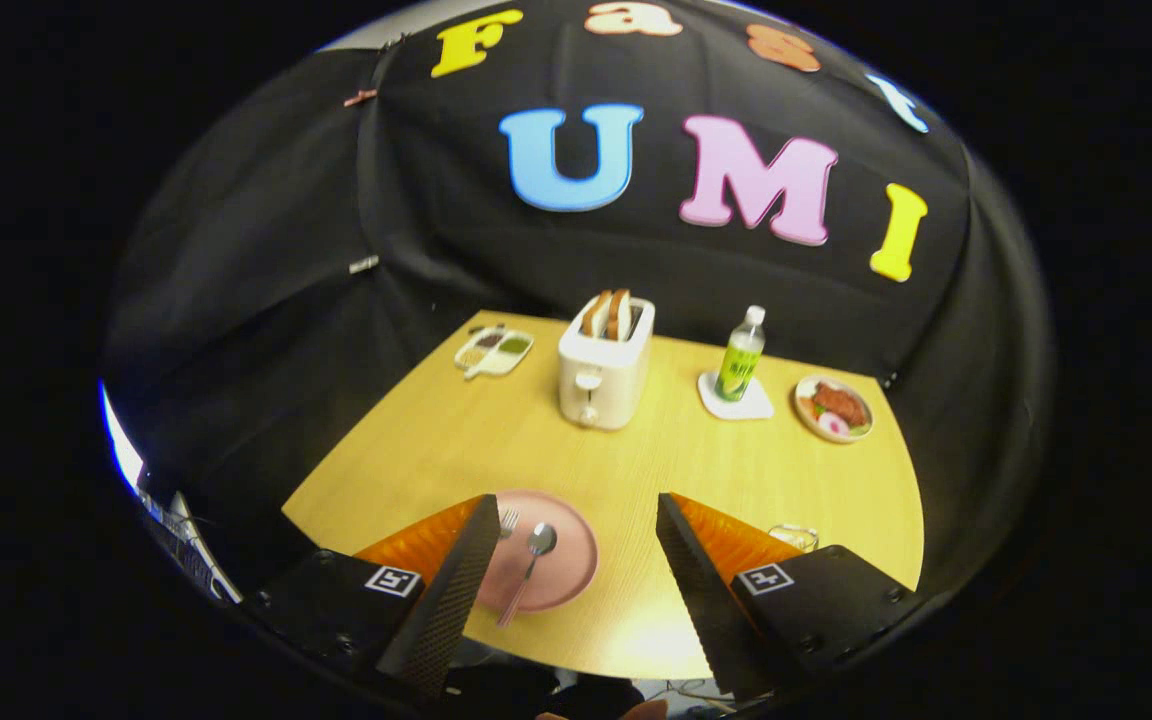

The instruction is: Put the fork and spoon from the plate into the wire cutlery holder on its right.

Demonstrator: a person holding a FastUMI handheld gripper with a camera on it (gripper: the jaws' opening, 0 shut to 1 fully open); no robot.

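Nothing is done yet: my claw (576, 560) hangs spread wide and empty above the wooden table (656, 470), the metal spoon (534, 555) and fork (508, 522) both lie on the round pink plate (566, 575), and the wire cutlery holder (794, 537) waits behind my right finger

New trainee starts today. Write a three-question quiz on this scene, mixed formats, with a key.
1. True or false: the gripper holds the spoon.
2. What lies on the pink plate? A) fork and spoon B) toast C) bottle
3. Fill in: the toast sits in the ____.

Key:
1. False; its fingers are open, holding nothing.
2. A
3. toaster
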